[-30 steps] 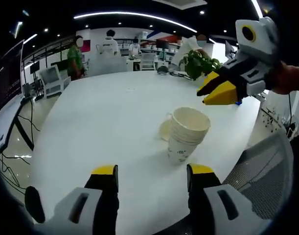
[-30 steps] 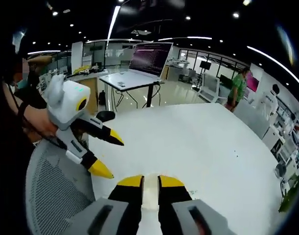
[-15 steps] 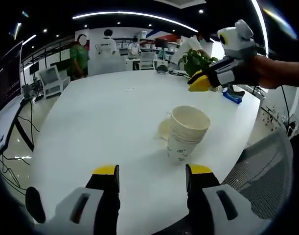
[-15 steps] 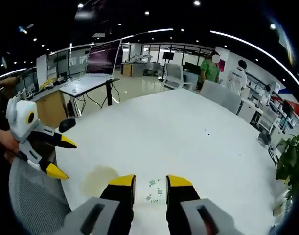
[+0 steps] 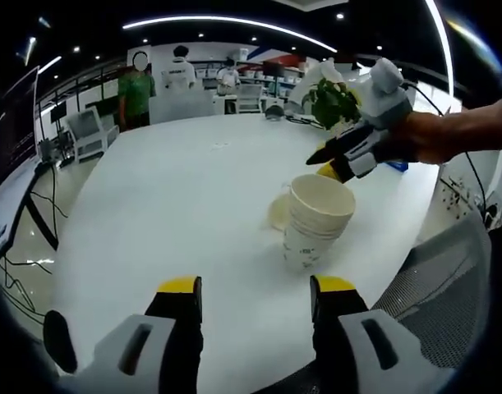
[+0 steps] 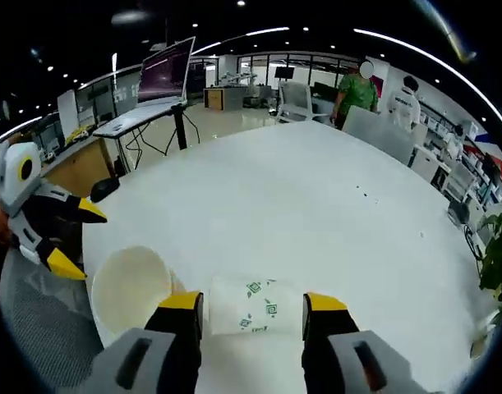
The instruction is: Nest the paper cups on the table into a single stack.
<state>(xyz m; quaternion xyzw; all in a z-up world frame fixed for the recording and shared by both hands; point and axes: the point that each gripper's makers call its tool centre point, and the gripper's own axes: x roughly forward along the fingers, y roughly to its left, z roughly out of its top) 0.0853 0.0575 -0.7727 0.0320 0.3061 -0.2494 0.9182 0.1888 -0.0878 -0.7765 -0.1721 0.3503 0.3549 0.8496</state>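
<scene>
Paper cups (image 5: pixel 317 220), green logo print, unreadable, stacked on table (image 5: pixel 168 205); both grippers' jaws apart, unloaded.

White cups (image 5: pixel 316 226), green print; yellow-tipped jaws

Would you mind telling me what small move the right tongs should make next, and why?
Probably close the right tongs on the lying cup. It rests on its side on the white table between their open jaws, beside the upright cup stack, and has not yet been nested. The left tongs hang open, short of the stack.
</scene>
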